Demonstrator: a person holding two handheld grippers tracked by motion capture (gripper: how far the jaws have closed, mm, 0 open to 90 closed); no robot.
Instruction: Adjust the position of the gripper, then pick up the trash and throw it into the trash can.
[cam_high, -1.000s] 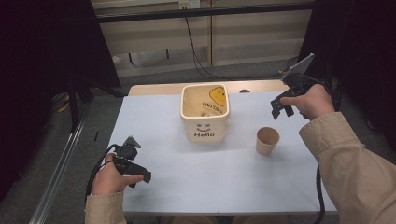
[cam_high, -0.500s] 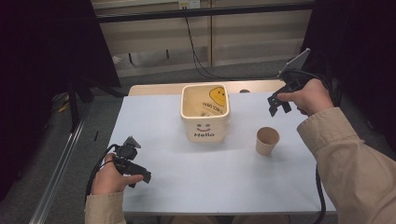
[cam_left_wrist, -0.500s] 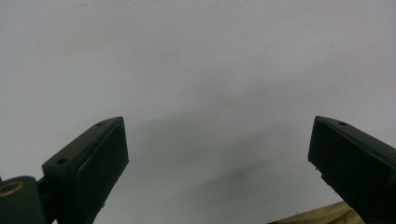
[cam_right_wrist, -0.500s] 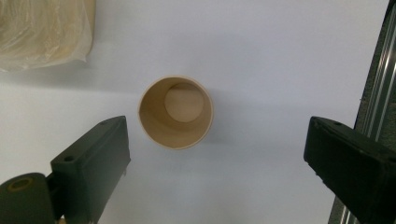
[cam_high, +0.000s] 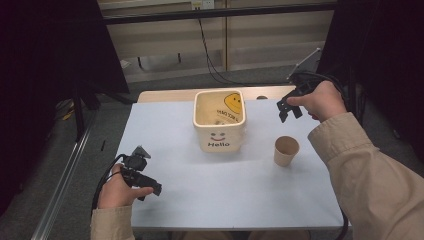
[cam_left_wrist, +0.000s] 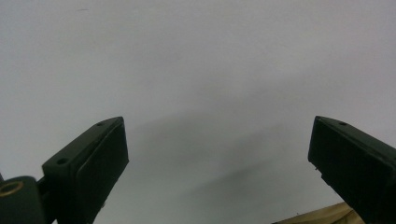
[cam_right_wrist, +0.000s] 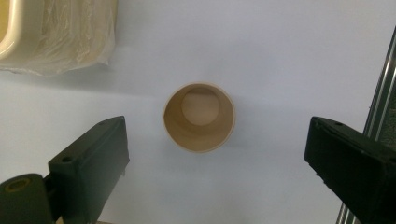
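A brown paper cup (cam_high: 286, 150) stands upright and empty on the white table (cam_high: 200, 200), right of centre. From above, the right gripper view shows the same cup (cam_right_wrist: 199, 116) between its two wide-apart jaws. My right gripper (cam_high: 287, 109) hangs open in the air above and behind the cup, pointing down. A cream square bin (cam_high: 219, 120) with a smiley and "Hello" on its front stands mid-table; its plastic-lined corner (cam_right_wrist: 56, 37) is in the right gripper view. My left gripper (cam_high: 150, 186) rests open near the table's front left, over bare tabletop (cam_left_wrist: 196, 70).
A metal rail (cam_right_wrist: 378, 107) runs along the table's right edge. A wooden surface (cam_high: 165, 95) lies behind the white top. Dark curtains hang on both sides. A strip of wood (cam_left_wrist: 317, 217) shows at the bottom of the left gripper view.
My right gripper has risen and drawn back from the cup toward the far right. The left hand and gripper have stayed in place.
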